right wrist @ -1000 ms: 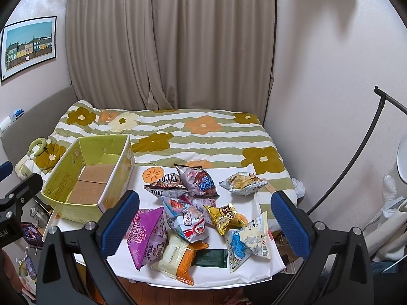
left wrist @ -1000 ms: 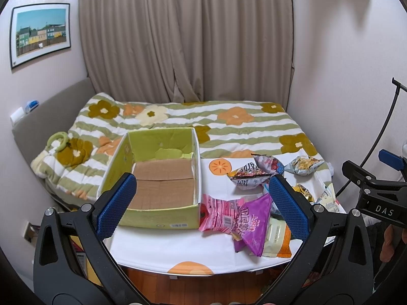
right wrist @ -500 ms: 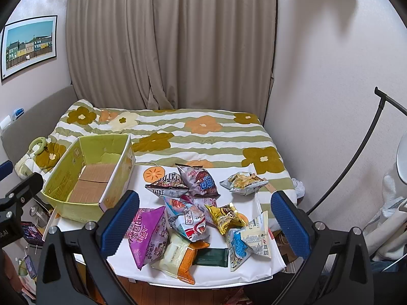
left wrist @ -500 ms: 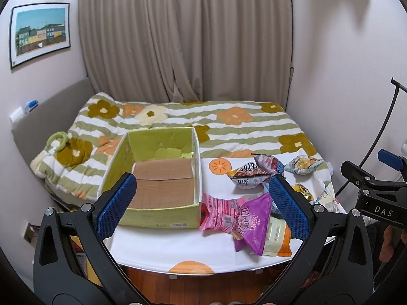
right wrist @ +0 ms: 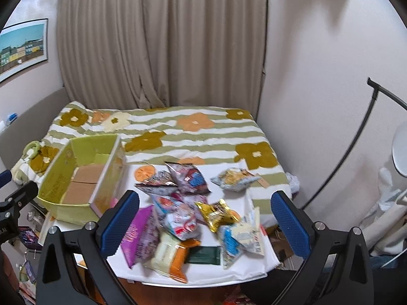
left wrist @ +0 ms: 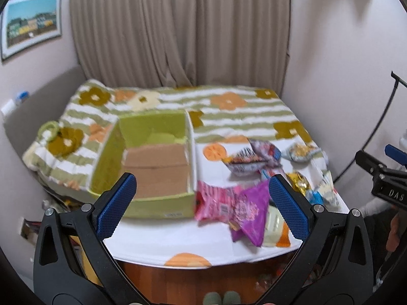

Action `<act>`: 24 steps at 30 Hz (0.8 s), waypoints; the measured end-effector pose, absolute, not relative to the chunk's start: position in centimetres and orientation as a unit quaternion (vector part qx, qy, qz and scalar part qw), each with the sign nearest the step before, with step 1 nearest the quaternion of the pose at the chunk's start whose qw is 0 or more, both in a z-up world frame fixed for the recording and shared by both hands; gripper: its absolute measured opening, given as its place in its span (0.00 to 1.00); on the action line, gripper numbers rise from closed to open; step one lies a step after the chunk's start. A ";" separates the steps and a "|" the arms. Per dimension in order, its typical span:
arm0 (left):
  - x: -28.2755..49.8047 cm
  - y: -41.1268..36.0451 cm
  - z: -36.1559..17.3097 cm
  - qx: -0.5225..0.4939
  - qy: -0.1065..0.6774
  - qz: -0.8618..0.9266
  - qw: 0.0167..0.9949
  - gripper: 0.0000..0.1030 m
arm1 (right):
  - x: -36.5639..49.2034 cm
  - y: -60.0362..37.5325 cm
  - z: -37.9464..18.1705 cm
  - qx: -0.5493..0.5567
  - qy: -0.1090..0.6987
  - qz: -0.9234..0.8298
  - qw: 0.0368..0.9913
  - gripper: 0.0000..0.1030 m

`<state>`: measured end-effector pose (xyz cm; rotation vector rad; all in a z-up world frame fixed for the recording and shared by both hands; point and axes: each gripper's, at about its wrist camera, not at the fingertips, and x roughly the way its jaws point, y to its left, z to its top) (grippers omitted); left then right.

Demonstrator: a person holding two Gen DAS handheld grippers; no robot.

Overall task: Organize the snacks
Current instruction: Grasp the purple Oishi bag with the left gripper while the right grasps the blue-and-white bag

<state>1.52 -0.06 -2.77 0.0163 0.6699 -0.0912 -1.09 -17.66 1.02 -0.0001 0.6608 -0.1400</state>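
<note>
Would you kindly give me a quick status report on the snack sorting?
Left gripper open, empty; right gripper open, empty. Green box holds no snacks; snack packets piled beside it on the white table. Path unobstructed.

Left gripper (left wrist: pixel 202 208) gapes wide, holding nothing. Right gripper (right wrist: pixel 204 219) likewise — both seemingly mid-air, frames blurred.

A home bedroom is showing: a bed (right wrist: pixel 203 137) under a flowered striped quilt is lying ahead of the tongs, beige curtains (right wrist: pixel 162 45) are hanging behind it, a framed picture (right wrist: pixel 23 48) up left.
</note>
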 end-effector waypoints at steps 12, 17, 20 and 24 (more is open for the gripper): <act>4.8 -5.6 -11.5 0.019 0.407 -0.131 0.904 1.00 | -1.4 -22.9 -6.6 0.022 0.405 -0.092 0.910 1.00; 6.4 -7.9 -15.2 0.021 0.433 -0.124 0.893 1.00 | 0.1 -25.4 -10.9 0.040 0.436 -0.080 0.896 1.00; 7.5 -8.9 -17.4 0.021 0.446 -0.113 0.887 1.00 | 1.2 -26.6 -13.4 0.045 0.451 -0.064 0.889 1.00; 8.9 -10.1 -19.8 0.032 0.459 -0.093 0.883 1.00 | 2.0 -27.4 -15.7 0.041 0.458 -0.049 0.887 1.00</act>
